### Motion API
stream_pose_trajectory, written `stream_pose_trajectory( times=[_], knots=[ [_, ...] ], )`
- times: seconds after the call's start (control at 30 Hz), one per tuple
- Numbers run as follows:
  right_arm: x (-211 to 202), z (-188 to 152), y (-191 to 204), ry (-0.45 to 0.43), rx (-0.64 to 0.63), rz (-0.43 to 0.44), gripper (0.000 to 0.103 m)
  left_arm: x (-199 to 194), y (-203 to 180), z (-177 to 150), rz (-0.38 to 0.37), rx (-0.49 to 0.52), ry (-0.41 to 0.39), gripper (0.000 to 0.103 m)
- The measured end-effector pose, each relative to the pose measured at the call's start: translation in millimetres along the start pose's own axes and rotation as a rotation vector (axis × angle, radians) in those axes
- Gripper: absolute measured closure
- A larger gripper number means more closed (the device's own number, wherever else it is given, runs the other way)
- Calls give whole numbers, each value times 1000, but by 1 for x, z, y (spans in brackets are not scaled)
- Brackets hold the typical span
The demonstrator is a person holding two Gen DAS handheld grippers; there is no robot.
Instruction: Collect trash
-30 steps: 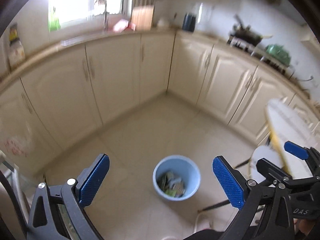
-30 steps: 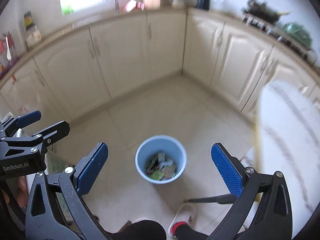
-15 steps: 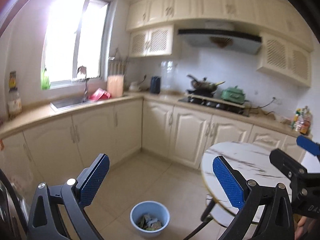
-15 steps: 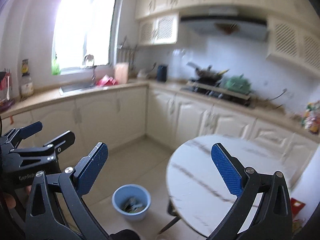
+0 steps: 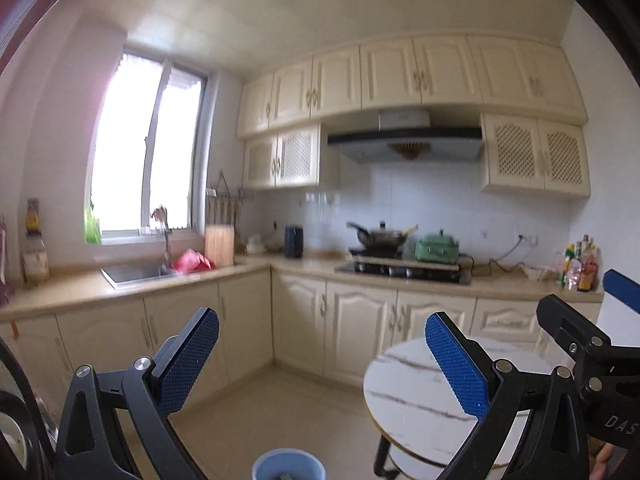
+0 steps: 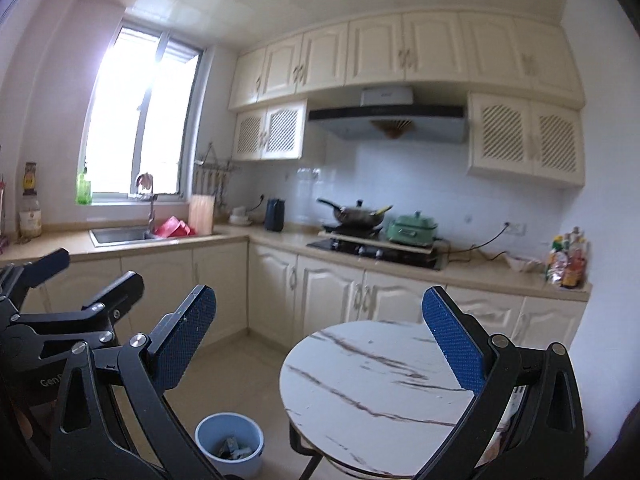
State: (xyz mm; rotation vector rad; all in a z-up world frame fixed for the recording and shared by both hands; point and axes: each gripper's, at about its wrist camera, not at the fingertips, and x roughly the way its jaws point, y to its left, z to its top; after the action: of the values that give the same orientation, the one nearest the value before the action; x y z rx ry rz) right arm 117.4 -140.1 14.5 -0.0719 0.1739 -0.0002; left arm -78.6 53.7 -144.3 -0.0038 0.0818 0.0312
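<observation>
A round marble-topped table (image 6: 372, 372) stands on the tiled floor. Behind it, a wok (image 6: 356, 213) and green pot (image 6: 412, 229) sit on the stove.

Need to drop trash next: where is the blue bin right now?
In the right wrist view, the blue bin stands on the floor at bottom centre-left, beside the round marble table's left edge.

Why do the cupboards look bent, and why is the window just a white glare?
In both wrist views the fisheye lens bows the straight upper cupboards and darkens the corners. In the left wrist view the window is blown out to white, casting a pinkish haze on the wall beside it. In the right wrist view the same window glares, and distant cupboards look slightly soft.
</observation>
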Motion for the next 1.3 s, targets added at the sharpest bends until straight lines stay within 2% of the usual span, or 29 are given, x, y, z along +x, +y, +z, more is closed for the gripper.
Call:
stream_pose_trajectory(
  times=[0.17,0.3,0.4,0.97,1.3],
  knots=[
    [-22,2,-9,-46,18,-25,0,-42,-18,-39,40,42,-60,1],
    [-25,2,-14,-60,30,-21,0,-60,-29,-62,45,55,-56,1],
    [-23,-1,-16,-56,41,-12,0,-61,-36,-67,53,58,-50,1],
    [-16,-11,-12,-36,37,3,0,-18,-55,-20,82,38,-29,1],
    [-15,-14,-13,-24,33,1,0,-11,-56,0,84,36,-19,1]
  ],
)
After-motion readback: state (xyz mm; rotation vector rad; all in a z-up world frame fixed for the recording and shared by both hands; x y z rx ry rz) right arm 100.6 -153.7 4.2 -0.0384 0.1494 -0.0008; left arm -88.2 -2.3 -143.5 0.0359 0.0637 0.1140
